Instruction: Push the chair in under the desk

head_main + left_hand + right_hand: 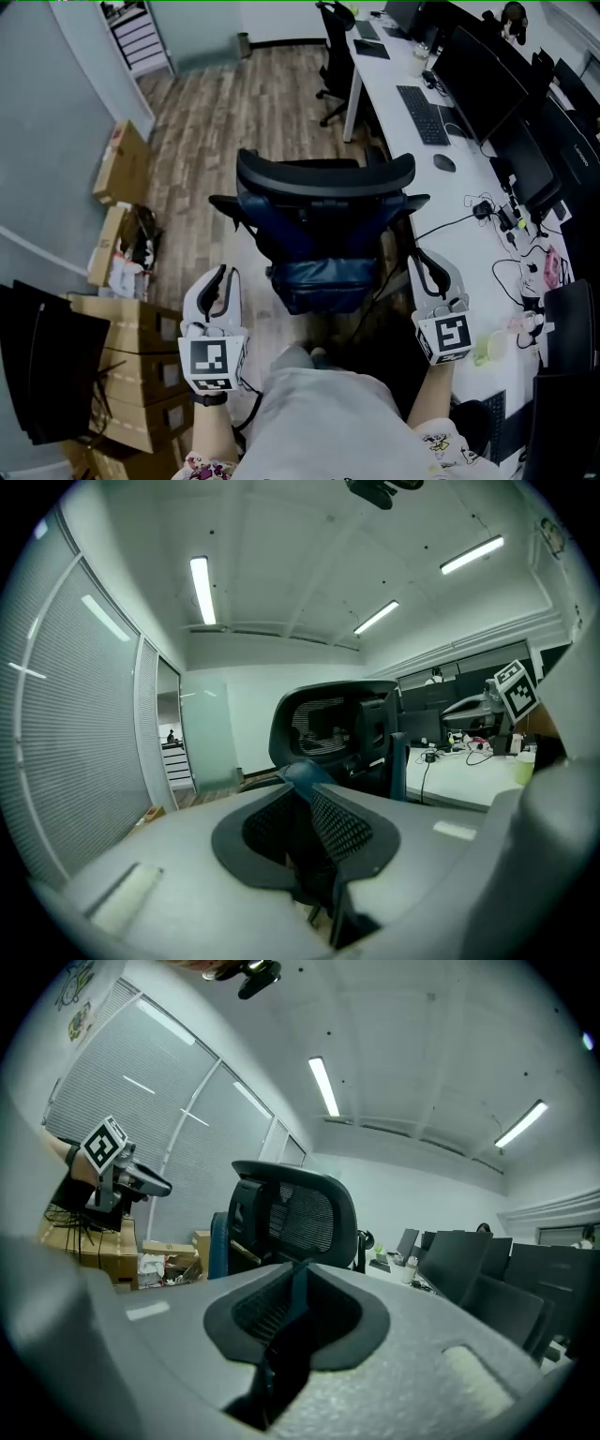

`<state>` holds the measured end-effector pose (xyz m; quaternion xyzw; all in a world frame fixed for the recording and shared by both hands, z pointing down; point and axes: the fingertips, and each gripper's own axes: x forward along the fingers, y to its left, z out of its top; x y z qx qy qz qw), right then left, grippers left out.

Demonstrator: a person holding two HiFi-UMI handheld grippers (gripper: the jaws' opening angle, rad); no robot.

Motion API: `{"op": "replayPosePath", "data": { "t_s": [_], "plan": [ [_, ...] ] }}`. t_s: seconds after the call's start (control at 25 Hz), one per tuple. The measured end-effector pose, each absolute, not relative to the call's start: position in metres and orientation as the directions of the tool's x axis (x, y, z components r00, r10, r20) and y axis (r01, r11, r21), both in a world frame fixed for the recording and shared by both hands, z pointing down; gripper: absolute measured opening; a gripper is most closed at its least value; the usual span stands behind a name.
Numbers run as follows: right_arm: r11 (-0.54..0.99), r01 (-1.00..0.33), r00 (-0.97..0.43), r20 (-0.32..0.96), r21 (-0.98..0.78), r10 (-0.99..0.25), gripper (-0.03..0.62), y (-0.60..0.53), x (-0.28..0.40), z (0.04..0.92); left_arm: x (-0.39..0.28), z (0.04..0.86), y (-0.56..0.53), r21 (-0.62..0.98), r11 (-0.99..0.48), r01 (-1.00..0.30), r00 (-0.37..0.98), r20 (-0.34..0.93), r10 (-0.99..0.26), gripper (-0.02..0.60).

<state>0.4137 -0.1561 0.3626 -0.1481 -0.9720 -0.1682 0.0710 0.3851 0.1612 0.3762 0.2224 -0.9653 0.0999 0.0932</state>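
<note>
An office chair (323,225) with a black mesh back and a blue seat stands on the wood floor just left of the long white desk (427,187), its seat toward me. My left gripper (217,277) hovers off the seat's left side, shut and holding nothing. My right gripper (425,264) is off the seat's right side at the desk edge, also shut and empty. In the left gripper view the chair back (328,726) rises beyond the closed jaws. The right gripper view shows the chair back (298,1208) past its closed jaws. Neither gripper touches the chair.
Cardboard boxes (122,164) line the left wall, with more boxes (131,361) near my left side. Monitors (478,75), a keyboard (422,114), a mouse (443,163) and cables (506,217) lie on the desk. A second chair (336,56) stands farther along it.
</note>
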Motion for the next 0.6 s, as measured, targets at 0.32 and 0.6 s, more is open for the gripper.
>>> {"op": "replayPosePath", "data": {
  "t_s": [0.32, 0.6],
  "plan": [
    [0.895, 0.307, -0.944, 0.22, 0.322, 0.245, 0.127, -0.159, 0.398, 0.372, 0.352, 0.382, 0.174, -0.21, 0.86, -0.465, -0.877, 0.241, -0.415, 0.106],
    [0.868, 0.293, -0.944, 0.263, 0.402, 0.197, 0.176, -0.174, 0.377, 0.373, 0.321, 0.39, 0.174, -0.238, 0.83, -0.505, -0.856, 0.262, -0.446, 0.137]
  ]
}}
